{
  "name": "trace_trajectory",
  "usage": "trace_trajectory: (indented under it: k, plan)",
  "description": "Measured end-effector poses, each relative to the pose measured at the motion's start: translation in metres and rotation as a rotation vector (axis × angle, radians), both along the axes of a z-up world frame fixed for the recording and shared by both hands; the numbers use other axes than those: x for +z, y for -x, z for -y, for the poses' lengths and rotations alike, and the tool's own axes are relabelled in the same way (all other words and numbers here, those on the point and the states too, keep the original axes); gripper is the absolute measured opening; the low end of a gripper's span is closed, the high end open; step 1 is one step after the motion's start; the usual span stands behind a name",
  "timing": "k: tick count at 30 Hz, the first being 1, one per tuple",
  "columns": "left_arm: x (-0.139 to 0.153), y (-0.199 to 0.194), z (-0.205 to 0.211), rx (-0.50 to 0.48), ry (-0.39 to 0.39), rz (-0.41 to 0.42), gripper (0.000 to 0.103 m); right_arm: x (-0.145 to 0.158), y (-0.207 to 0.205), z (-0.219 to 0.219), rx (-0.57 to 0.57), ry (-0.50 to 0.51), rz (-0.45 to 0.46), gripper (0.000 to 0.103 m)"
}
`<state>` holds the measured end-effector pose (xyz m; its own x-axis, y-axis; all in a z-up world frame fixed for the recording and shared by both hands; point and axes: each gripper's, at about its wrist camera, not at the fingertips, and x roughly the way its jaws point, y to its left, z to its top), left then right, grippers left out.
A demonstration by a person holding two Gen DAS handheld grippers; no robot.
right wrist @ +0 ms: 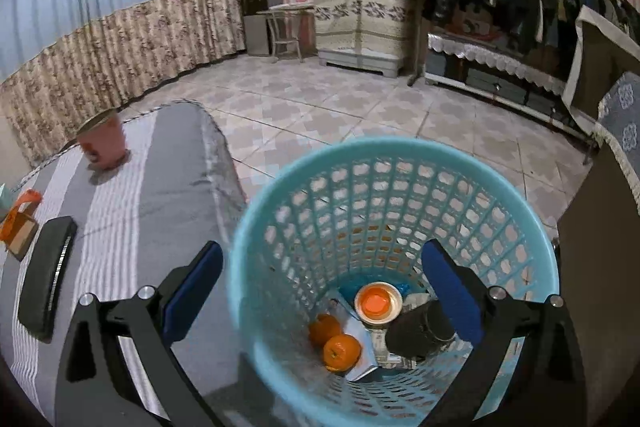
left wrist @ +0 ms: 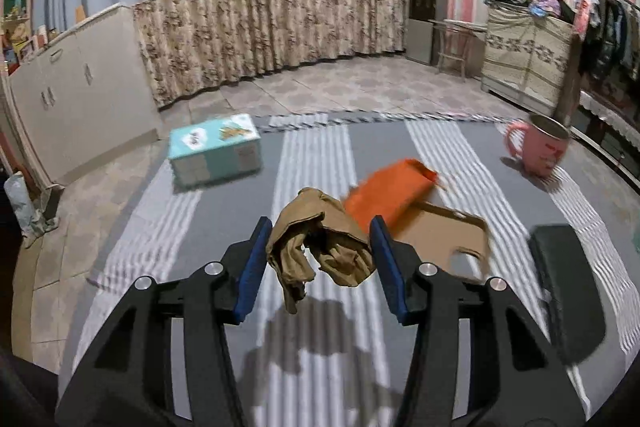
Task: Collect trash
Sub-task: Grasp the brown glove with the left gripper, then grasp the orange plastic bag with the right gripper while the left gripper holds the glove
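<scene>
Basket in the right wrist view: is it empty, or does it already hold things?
Not empty. The basket holds two oranges, a small cup and a dark object at the bottom; well below full.

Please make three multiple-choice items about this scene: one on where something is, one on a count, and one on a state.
1. Where does the pink mug stand?
A. on the striped cover
B. in the basket
C. on the floor tiles

2. How many oranges lie in the blue basket?
A. none
B. two
C. five

3. What is the state of the left gripper?
A. open and empty
B. closed on an orange bag
C. closed on crumpled brown paper

Answers: 1 A, the mug rests on the grey and white stripes. 2 B, two oranges show at the basket's bottom. 3 C, both blue pads press the paper, which hangs above its shadow.
</scene>
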<state>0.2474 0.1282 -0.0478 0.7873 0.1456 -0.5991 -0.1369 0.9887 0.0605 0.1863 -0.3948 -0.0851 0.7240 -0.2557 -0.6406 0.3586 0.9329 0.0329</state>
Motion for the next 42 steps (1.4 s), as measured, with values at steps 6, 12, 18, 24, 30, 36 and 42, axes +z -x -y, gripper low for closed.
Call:
trace_trajectory:
  k: [6, 12, 18, 24, 30, 36, 42]
  plan:
    - [0.016, -0.029, -0.036, 0.034, -0.004, 0.066, 0.049, 0.014, -0.01, -0.053, 0.1, 0.002, 0.023, 0.097]
    - [0.021, -0.05, -0.06, 0.063, -0.042, 0.112, 0.049, 0.03, -0.039, -0.129, 0.235, -0.01, 0.023, 0.097]
    - [0.001, -0.057, -0.081, 0.074, -0.067, 0.079, 0.049, 0.041, -0.083, -0.211, 0.333, 0.047, 0.019, 0.097]
    - [-0.003, -0.059, -0.103, 0.045, 0.044, 0.063, 0.049, 0.041, -0.126, -0.285, 0.433, 0.042, -0.004, 0.097]
    - [-0.006, -0.055, -0.112, 0.044, 0.094, 0.068, 0.049, 0.023, -0.175, -0.35, 0.491, 0.043, -0.068, 0.097]
    - [-0.012, -0.057, -0.126, 0.077, 0.158, 0.059, 0.049, 0.005, -0.208, -0.383, 0.5, -0.001, -0.137, 0.097]
    - [-0.015, -0.057, -0.126, 0.085, 0.149, 0.053, 0.049, -0.025, -0.234, -0.394, 0.499, -0.055, -0.257, 0.071]
